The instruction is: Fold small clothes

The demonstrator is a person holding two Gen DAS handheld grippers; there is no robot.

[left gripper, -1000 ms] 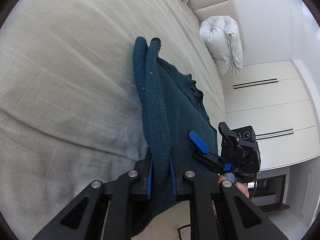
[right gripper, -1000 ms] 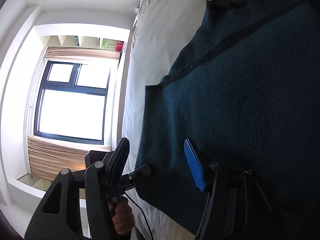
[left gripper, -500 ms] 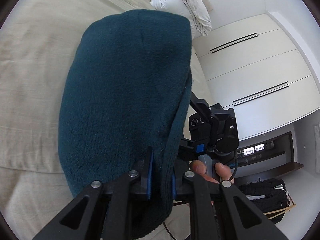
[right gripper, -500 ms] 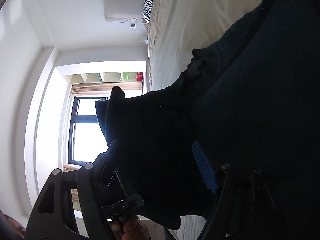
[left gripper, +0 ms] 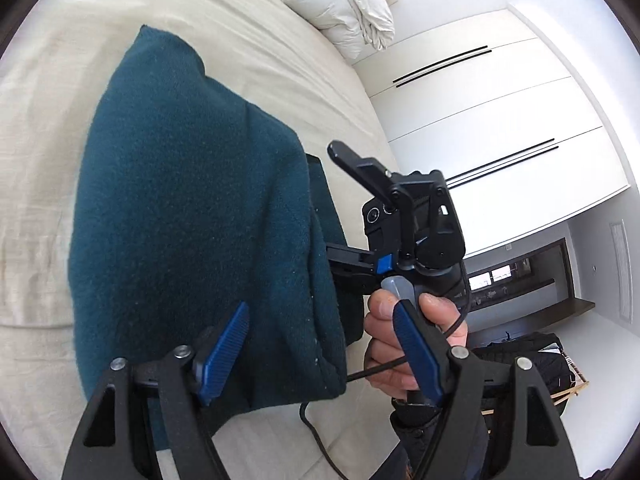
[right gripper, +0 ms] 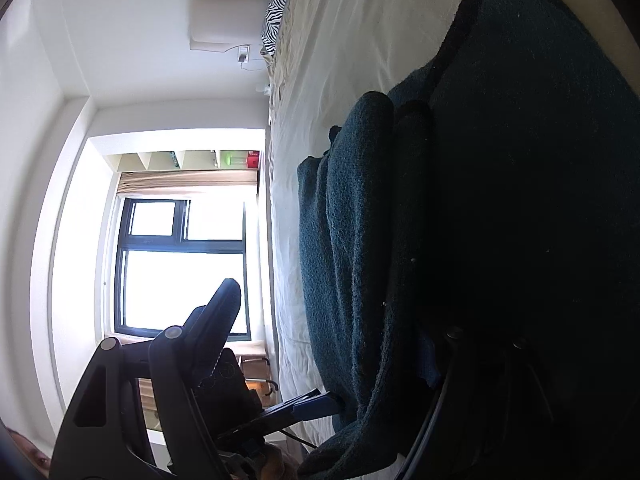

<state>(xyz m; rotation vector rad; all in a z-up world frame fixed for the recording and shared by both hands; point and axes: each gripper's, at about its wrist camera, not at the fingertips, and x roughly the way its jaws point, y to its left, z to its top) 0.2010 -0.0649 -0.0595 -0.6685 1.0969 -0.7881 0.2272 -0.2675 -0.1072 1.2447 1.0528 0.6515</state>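
Observation:
A dark teal knitted garment (left gripper: 188, 216) lies folded over on the beige bed (left gripper: 48, 60). My left gripper (left gripper: 320, 352) is open, its blue pads spread just above the garment's near edge, holding nothing. My right gripper (left gripper: 336, 208) shows in the left wrist view at the garment's right side, open, its lower finger under the folded cloth. In the right wrist view the garment (right gripper: 500, 200) fills the right half and covers the right finger; the left finger (right gripper: 218, 316) stands free. The right gripper (right gripper: 332, 344) is open there.
A white rolled duvet (left gripper: 340, 4) lies at the bed's far end. White wardrobe doors (left gripper: 500, 128) stand to the right. A zebra pillow (right gripper: 278, 4) and a window (right gripper: 184, 268) show in the right wrist view. A black cable (left gripper: 320, 432) trails over the bed edge.
My left gripper carried the garment's edge over, then opened and let it go. The garment now lies folded over. The right gripper stayed open beside it.

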